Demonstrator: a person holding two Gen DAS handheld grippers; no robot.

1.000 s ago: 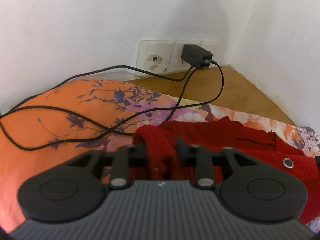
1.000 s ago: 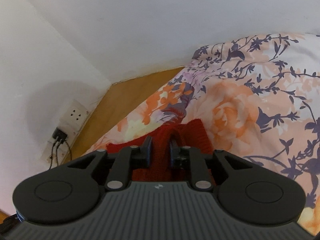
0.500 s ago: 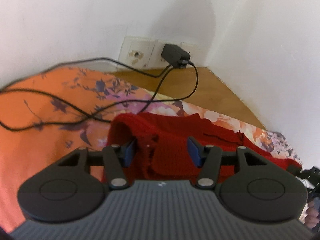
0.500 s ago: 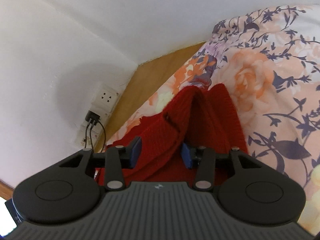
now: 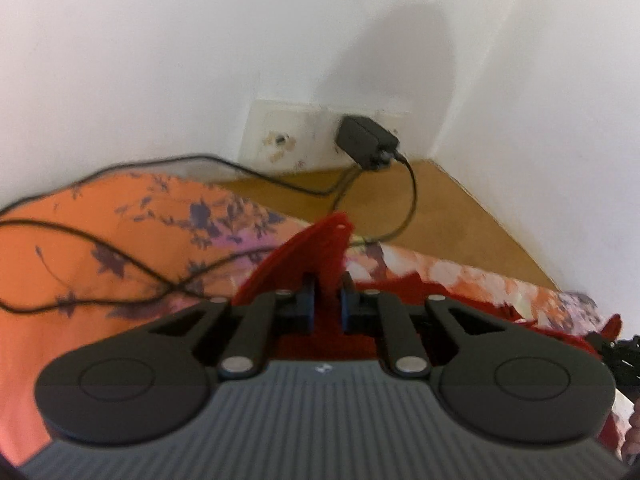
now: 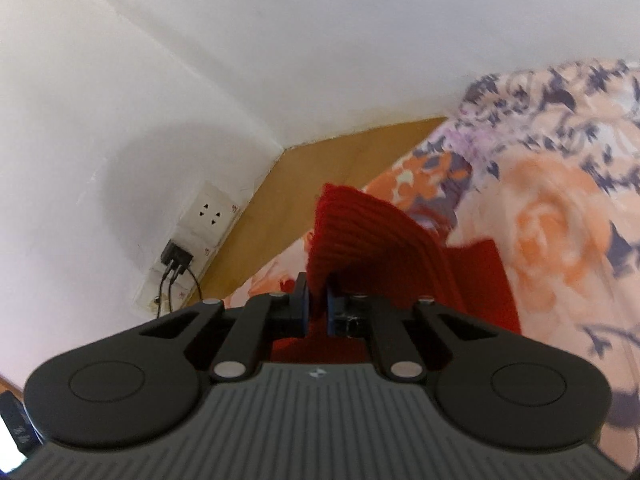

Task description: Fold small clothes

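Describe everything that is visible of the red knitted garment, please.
The red knitted garment looks like ribbed wool, with loose threads at one edge. Both grippers pinch it: the left gripper and the right gripper each hold a fold that stands up in a peak between the fingers. The rest lies on the floral bedsheet. The left view is blurred.

My right gripper (image 6: 318, 300) pinches a ribbed edge of the red knit garment (image 6: 360, 236), lifted over the floral bedsheet (image 6: 552, 216). Beyond lie a wooden floor (image 6: 320, 176) and a wall socket (image 6: 210, 212); below it hangs what looks like a black charger (image 6: 176, 258).
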